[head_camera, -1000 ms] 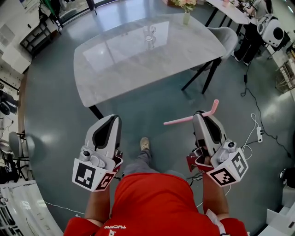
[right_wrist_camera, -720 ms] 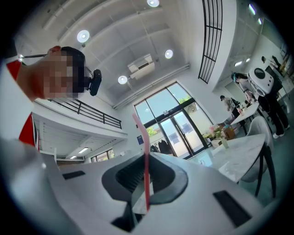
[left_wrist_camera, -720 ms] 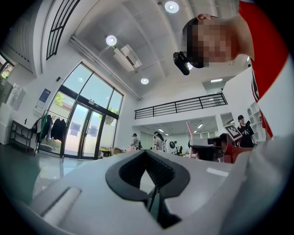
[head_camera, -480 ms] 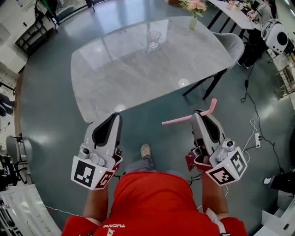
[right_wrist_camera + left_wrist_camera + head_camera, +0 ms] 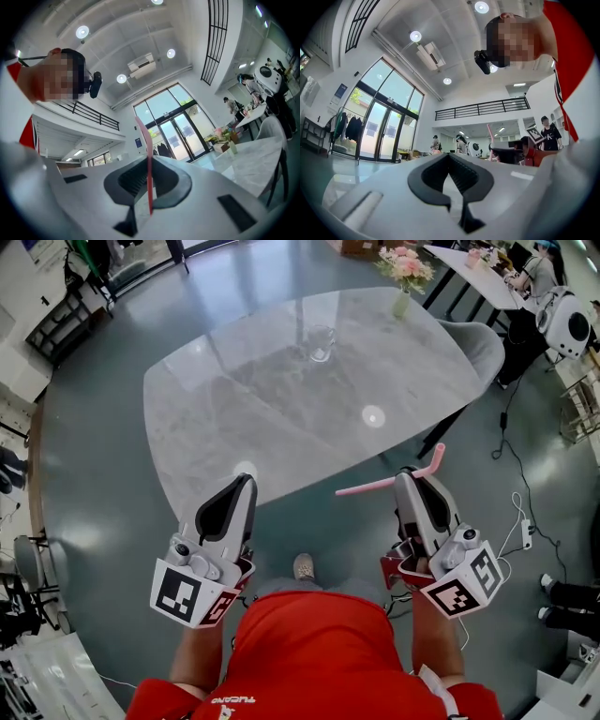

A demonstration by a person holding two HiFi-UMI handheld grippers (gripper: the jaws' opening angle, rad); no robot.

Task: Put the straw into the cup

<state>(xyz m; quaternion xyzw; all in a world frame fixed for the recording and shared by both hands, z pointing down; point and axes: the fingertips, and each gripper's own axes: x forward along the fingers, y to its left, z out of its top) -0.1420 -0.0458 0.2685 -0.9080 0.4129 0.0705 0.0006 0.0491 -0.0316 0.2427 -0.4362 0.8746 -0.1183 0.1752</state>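
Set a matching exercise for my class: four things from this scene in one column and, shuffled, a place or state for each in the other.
Column one:
1. straw
2. cup
3. left gripper
4. vase of flowers

Column two:
A. shut, nothing between its jaws
B. at the far right edge of the table
C. pinched in the right gripper
D. clear glass, standing on the table's far side

Pairs: 1-C, 2-D, 3-A, 4-B

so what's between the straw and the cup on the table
Only bare marble tabletop with a light reflection lies between the pink straw and the glass cup, seen in the head view.
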